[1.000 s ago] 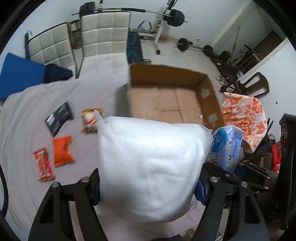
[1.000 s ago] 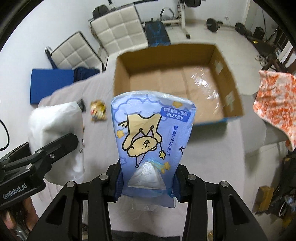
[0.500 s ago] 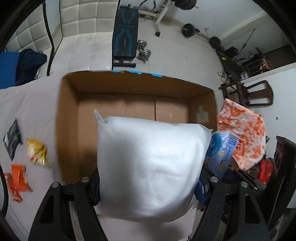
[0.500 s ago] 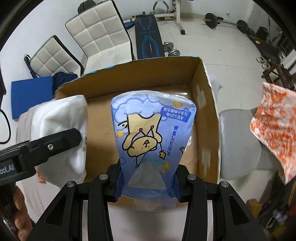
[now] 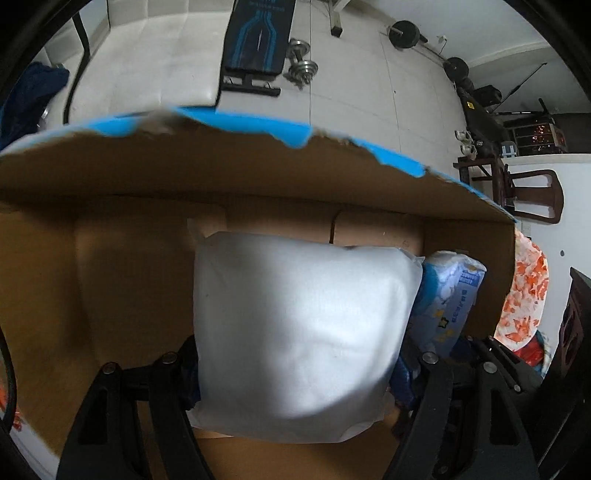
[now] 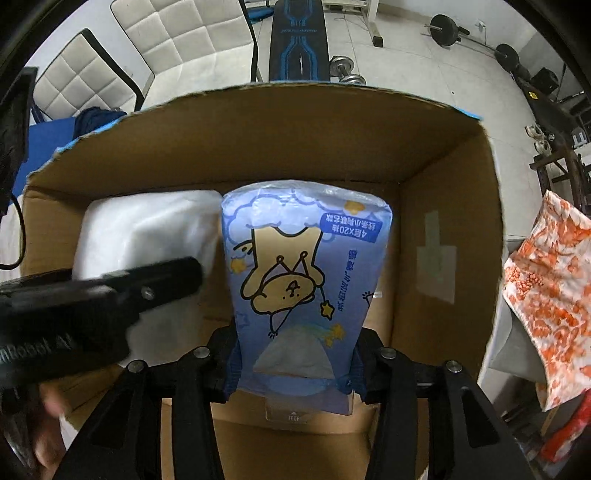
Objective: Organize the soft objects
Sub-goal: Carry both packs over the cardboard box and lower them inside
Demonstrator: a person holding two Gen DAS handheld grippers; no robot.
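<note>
My left gripper [image 5: 295,373] is shut on a white pillow-like soft pack [image 5: 299,332] and holds it inside the open cardboard box [image 5: 221,173]. My right gripper [image 6: 293,365] is shut on a blue tissue pack [image 6: 299,288] with a cartoon bear, also inside the box [image 6: 443,177], just right of the white pack [image 6: 147,229]. The blue pack shows in the left wrist view [image 5: 450,299], touching the white pack's right side. The left gripper's body [image 6: 85,291] crosses the right wrist view at the left.
An orange-patterned cloth [image 6: 546,295] hangs to the right of the box. Beyond the box stand white quilted chairs [image 6: 177,48], a blue weight bench [image 6: 299,40], dumbbells [image 5: 303,70] and barbells [image 6: 447,29] on the tiled floor.
Both grippers moved forward and down with their packs, from over the table into the box. The box walls now fill both views and the snack packets have left view.
</note>
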